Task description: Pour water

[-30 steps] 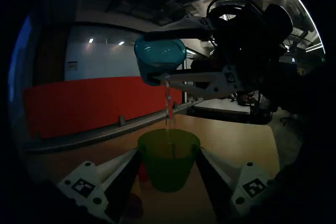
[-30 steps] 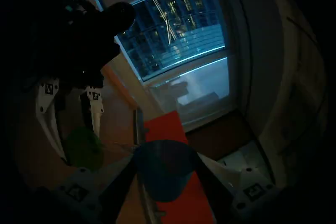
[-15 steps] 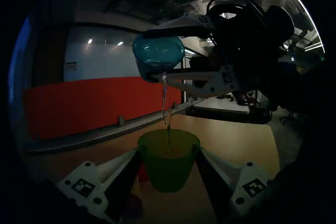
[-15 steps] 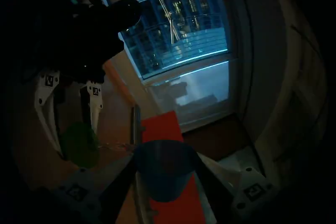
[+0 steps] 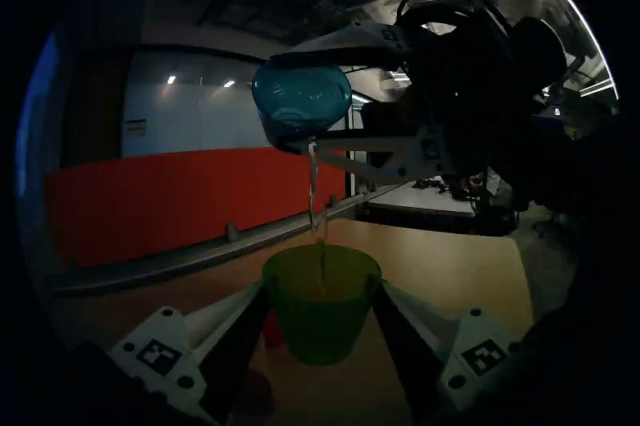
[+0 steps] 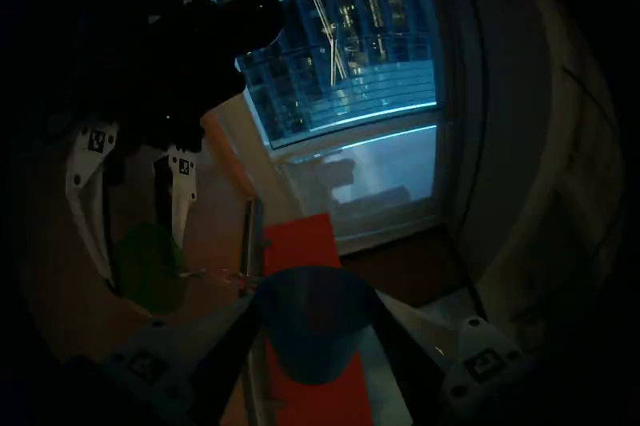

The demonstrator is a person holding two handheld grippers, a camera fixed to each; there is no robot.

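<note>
In the left gripper view my left gripper (image 5: 320, 310) is shut on an upright green cup (image 5: 322, 302) above a wooden table (image 5: 448, 266). Over it hangs a tilted blue cup (image 5: 302, 102), held by my right gripper (image 5: 308, 102), and a thin stream of water (image 5: 314, 194) falls from its lip into the green cup. The right gripper view shows the blue cup (image 6: 314, 322) between the right gripper's (image 6: 314, 322) fingers, water (image 6: 212, 274) running off its rim toward the green cup (image 6: 148, 266) in the left gripper (image 6: 136, 250).
A red wall panel (image 5: 176, 194) and a metal rail (image 5: 240, 234) run behind the table. A small red object (image 5: 272, 328) sits behind the green cup. Desks and a chair stand at the far right. A large window (image 6: 352, 98) is seen in the right gripper view.
The blue cup has tipped further, its mouth turning more toward the left gripper camera. The stream keeps falling into the green cup, which has stayed in place.
</note>
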